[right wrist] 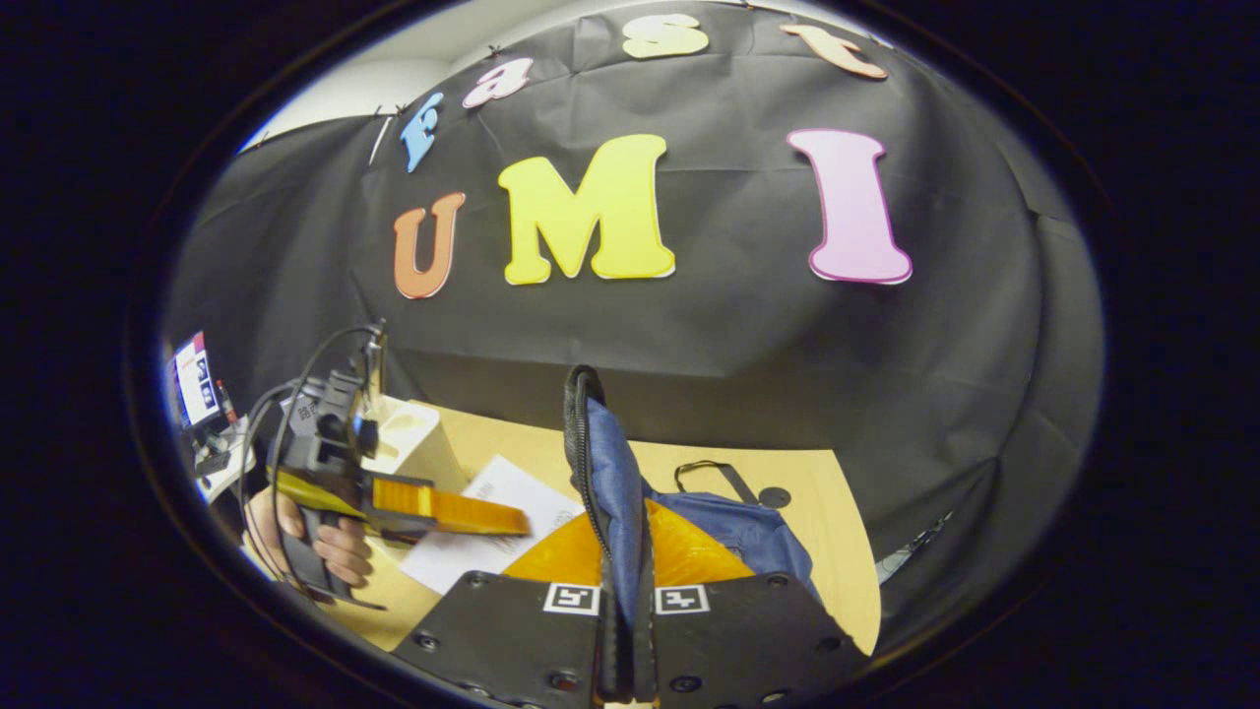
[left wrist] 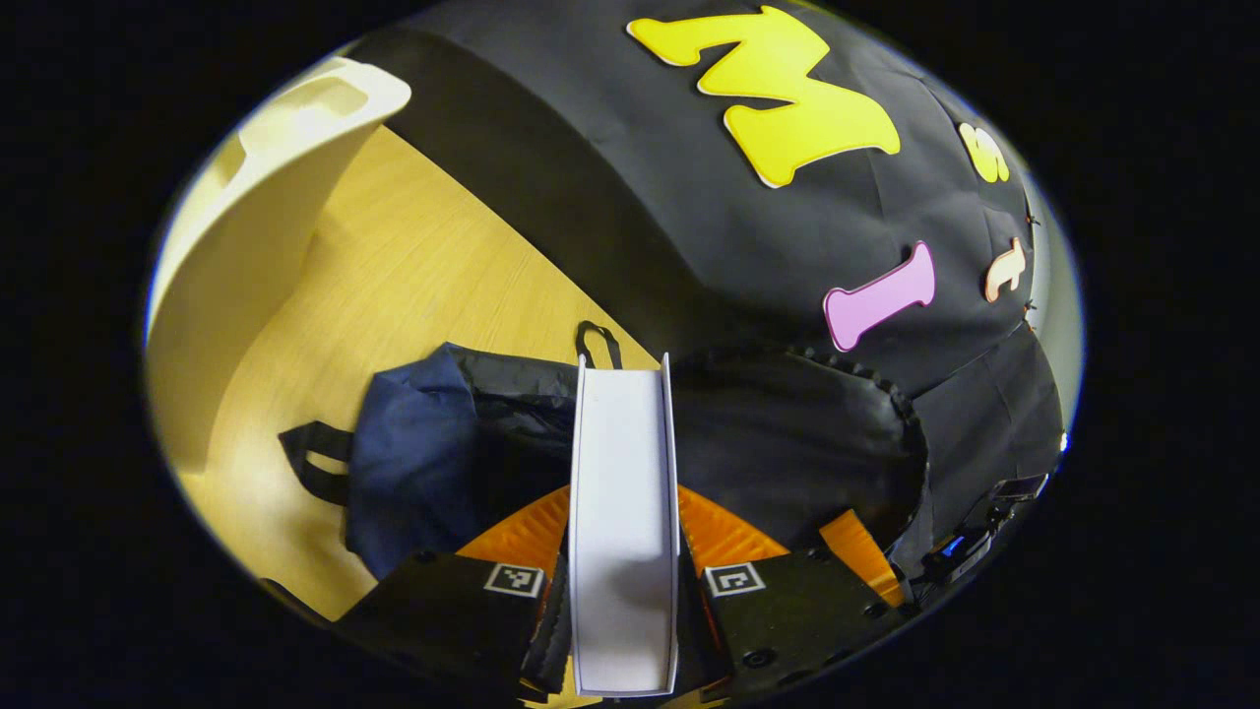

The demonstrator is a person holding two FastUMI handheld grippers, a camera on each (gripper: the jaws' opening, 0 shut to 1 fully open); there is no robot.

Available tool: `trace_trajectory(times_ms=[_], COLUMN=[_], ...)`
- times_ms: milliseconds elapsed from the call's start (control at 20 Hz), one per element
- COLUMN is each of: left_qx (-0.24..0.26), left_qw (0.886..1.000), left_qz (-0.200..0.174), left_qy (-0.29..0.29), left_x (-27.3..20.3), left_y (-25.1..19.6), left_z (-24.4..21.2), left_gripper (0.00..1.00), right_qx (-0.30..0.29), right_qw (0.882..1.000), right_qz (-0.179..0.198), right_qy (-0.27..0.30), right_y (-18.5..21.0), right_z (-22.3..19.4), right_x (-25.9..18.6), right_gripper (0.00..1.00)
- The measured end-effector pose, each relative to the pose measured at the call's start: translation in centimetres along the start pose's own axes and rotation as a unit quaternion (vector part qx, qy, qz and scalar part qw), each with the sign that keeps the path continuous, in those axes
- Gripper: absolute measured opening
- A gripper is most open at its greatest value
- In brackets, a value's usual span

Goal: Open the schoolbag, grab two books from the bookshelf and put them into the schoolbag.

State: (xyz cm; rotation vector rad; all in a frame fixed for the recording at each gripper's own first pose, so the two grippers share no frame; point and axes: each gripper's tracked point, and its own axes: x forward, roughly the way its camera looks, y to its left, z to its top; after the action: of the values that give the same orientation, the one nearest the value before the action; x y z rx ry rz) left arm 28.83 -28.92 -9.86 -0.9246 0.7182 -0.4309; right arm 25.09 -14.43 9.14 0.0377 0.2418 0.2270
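The left gripper (left wrist: 623,591) has its jaws clamped on a white book (left wrist: 622,492), long axis running straight ahead toward the schoolbag (left wrist: 443,453) on the tabletop (left wrist: 394,286). The right gripper (right wrist: 623,611) pinches the bag's edge upright. If that fabric slips, the mouth could collapse and block the book

One schoolbag (left wrist: 423,453) is lying at nine o'clock. One book (left wrist: 622,512) is standing at six. One bookshelf (left wrist: 266,217) is showing at ten.

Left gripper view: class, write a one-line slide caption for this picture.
Left gripper shut on a white book, held edge-on above the dark blue schoolbag on the wooden table.
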Motion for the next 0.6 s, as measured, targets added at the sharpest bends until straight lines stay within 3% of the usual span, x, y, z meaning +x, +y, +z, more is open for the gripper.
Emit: trace_trajectory(times_ms=[150, 350, 600], left_qx=[-0.043, -0.111, -0.137], left_qw=[0.998, 0.990, 0.982], left_qz=[-0.035, -0.092, -0.132], left_qy=[0.002, -0.002, -0.011], left_x=[3.9, 7.5, 10.2], left_y=[-0.1, 0.5, 0.7], left_z=[0.1, -1.0, -1.5], left_gripper=[0.41, 0.45, 0.45], right_qx=[-0.003, -0.008, -0.007], right_qw=[1.000, 1.000, 1.000], right_qz=[0.001, 0.010, 0.015], right_qy=[-0.002, -0.008, -0.009], right_y=[0.7, 1.7, 2.7], right_z=[0.5, 1.3, 1.5], right_x=[0.2, 0.4, 0.9], right_gripper=[0.06, 0.06, 0.06])
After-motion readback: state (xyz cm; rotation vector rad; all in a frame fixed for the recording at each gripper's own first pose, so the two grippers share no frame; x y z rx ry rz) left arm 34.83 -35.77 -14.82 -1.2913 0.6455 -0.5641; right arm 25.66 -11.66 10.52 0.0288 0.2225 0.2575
